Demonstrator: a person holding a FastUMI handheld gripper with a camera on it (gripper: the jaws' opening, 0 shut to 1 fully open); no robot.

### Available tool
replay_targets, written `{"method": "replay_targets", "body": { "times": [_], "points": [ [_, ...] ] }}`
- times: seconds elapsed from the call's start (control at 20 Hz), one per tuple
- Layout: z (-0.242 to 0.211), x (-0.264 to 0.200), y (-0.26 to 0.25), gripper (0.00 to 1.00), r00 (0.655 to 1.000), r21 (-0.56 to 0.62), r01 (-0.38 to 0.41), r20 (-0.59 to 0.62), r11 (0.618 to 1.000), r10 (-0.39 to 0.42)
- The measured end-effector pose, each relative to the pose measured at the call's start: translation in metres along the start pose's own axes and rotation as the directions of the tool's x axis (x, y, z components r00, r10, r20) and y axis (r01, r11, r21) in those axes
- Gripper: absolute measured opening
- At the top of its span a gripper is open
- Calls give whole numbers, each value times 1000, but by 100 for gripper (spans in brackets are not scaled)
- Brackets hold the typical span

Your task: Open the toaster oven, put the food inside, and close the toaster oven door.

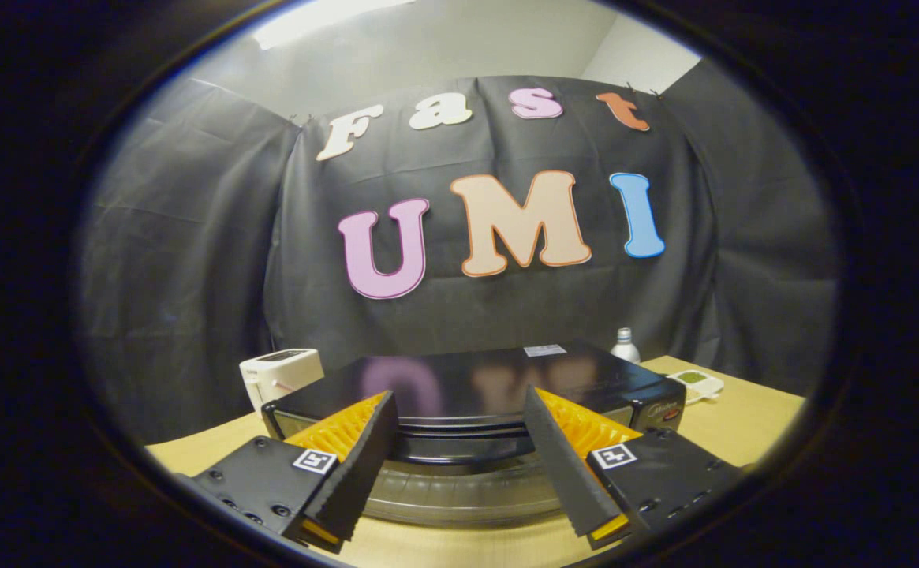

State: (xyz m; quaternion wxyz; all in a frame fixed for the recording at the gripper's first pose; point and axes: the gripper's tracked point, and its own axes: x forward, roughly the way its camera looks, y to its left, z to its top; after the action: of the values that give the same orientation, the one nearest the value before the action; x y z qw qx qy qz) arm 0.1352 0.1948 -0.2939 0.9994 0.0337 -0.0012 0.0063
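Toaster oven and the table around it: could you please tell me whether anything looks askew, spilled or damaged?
Nothing stands out. The toaster oven sits flat on the table, door closed; the tongs are open at its handle. The white toaster and bottle stand upright.

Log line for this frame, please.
hand-held gripper: open, fingers either side of door handle | toaster oven: door closed | white toaster: behind, left | bottle: behind, right

A toaster oven [475, 386] sits on the table [743, 426], dead ahead at twelve o'clock of the spread-apart fingers of the gripper [459, 430]. A toaster [279, 377] stands at ten o'clock; a bottle [625, 345] and small dish [697, 384] at two.
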Motion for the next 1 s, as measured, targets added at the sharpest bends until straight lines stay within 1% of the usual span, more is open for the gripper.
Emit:
{"method": "replay_targets", "body": {
  "times": [0.15,0.5,1.0],
  "points": [
    [1,-6,0,100,1000,1,-1,1,1000,1],
    [-9,-55,0,100,1000,-15,3,10,1000,-3],
    [-42,-117,-3,100,996,-21,34,-86,999,-35]
  ]
}}
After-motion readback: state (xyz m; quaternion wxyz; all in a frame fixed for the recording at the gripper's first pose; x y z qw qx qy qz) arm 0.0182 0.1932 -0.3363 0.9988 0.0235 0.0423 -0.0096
